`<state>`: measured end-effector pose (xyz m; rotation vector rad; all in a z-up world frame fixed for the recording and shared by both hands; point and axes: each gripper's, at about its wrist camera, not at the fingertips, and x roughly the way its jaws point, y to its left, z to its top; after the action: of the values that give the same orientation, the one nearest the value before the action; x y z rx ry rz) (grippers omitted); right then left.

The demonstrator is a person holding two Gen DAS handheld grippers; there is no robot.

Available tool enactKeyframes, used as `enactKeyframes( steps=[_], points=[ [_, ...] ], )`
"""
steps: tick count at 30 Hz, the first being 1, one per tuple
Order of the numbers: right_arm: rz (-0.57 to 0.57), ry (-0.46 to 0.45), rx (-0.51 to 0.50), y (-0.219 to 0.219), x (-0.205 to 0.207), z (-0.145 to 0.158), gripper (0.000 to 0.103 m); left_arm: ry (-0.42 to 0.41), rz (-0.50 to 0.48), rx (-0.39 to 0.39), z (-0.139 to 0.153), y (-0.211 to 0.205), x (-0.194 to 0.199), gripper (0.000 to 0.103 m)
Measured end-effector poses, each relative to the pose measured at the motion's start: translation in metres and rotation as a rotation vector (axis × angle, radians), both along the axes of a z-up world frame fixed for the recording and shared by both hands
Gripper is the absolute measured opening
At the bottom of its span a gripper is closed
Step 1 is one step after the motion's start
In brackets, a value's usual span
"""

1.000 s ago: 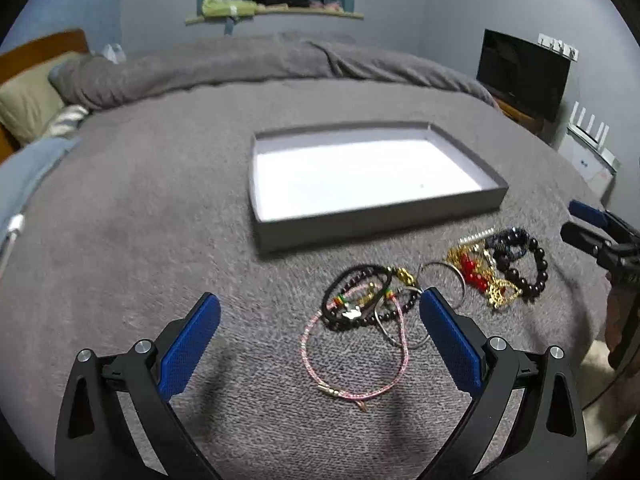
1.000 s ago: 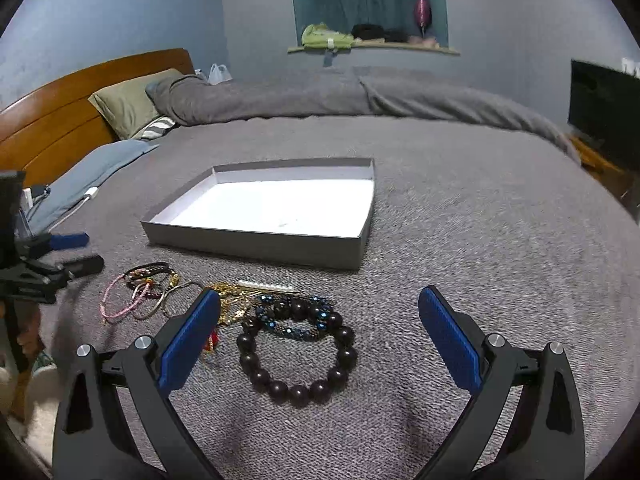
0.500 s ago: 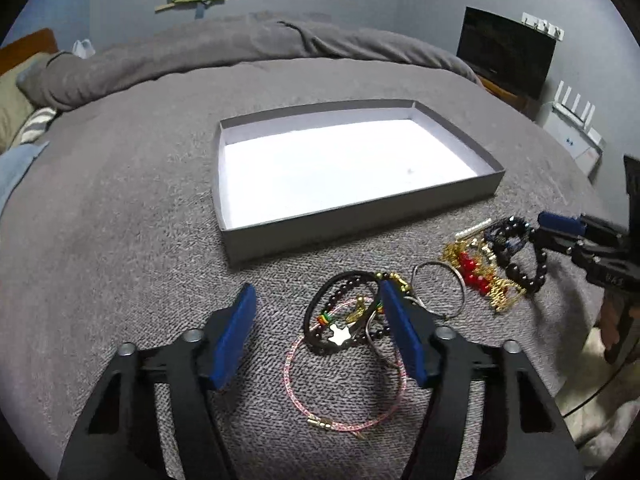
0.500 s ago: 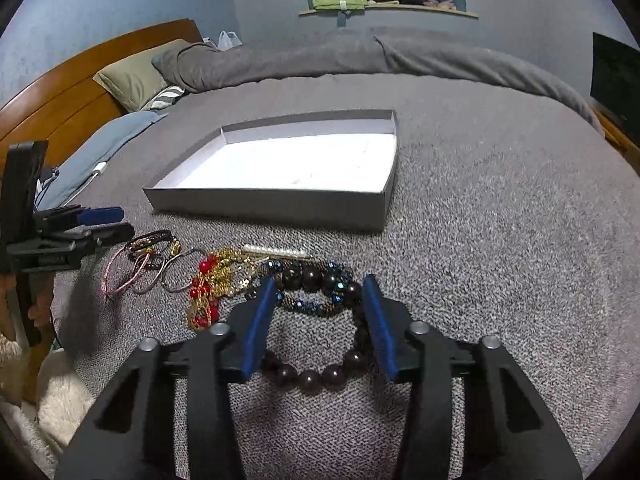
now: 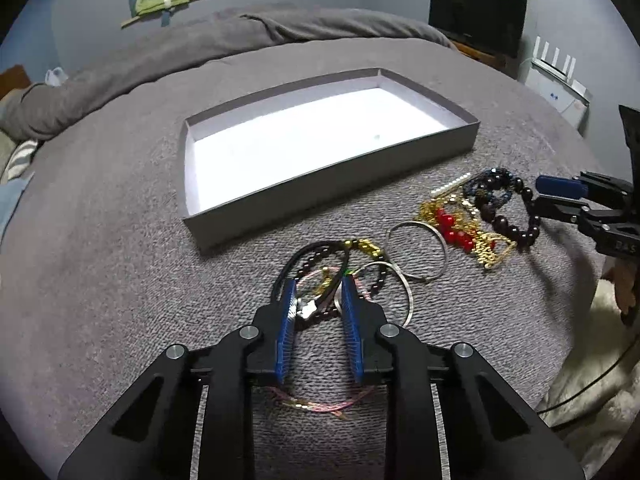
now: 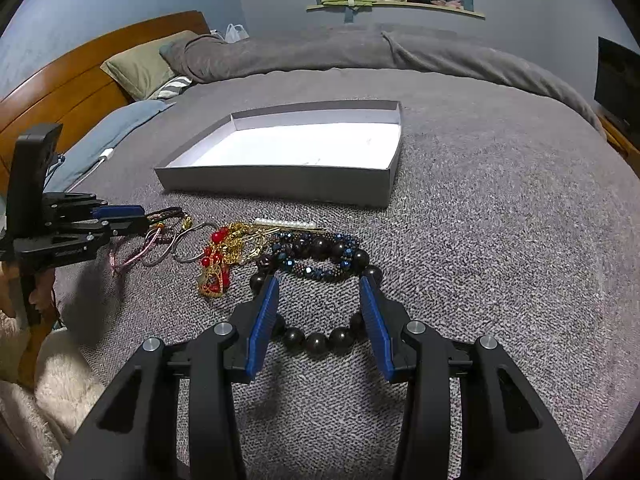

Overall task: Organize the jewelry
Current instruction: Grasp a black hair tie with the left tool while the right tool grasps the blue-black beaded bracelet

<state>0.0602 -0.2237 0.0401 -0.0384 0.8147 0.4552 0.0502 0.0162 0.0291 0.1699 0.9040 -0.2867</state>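
Observation:
A shallow grey box (image 5: 336, 184) with a white floor lies open on the grey bedspread; it also shows in the right wrist view (image 6: 280, 178). In front of it lies a row of jewelry. My left gripper (image 5: 318, 290) has its jaws narrowed around a tangle of dark bead and cord bracelets (image 5: 320, 256) with a small star charm; a pink cord bracelet (image 5: 320, 402) lies under it. My right gripper (image 6: 320, 292) is partly closed around a large dark bead bracelet (image 6: 316, 338), pads at its two sides. A red and gold chain (image 6: 218, 258) lies to the left.
Two silver bangles (image 5: 416, 250) lie between the piles. A blue bead bracelet (image 6: 316, 266) and a pearl pin (image 6: 284, 222) lie behind the dark beads. A wooden headboard (image 6: 80, 76) and pillows are at left, a TV (image 5: 476, 16) at right.
Both grippers have come forward and down onto the jewelry, and their jaws have narrowed from wide open: the left onto the bracelet tangle, the right around the dark bead bracelet.

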Motion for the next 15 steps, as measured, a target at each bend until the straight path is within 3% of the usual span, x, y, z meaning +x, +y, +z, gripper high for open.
enactKeyframes(
  steps=[10, 13, 15],
  points=[
    [-0.026, 0.034, -0.002, -0.004, 0.003, -0.007, 0.042, 0.025, -0.017, 0.036, -0.012, -0.002, 0.004, 0.024],
    [-0.028, 0.032, 0.003, -0.005, 0.004, -0.006, 0.042, 0.033, -0.021, 0.038, -0.013, -0.001, 0.005, 0.014],
    [-0.028, 0.02, 0.003, -0.004, 0.005, -0.005, 0.042, 0.026, -0.024, 0.034, -0.012, -0.001, 0.004, 0.014]
  ],
)
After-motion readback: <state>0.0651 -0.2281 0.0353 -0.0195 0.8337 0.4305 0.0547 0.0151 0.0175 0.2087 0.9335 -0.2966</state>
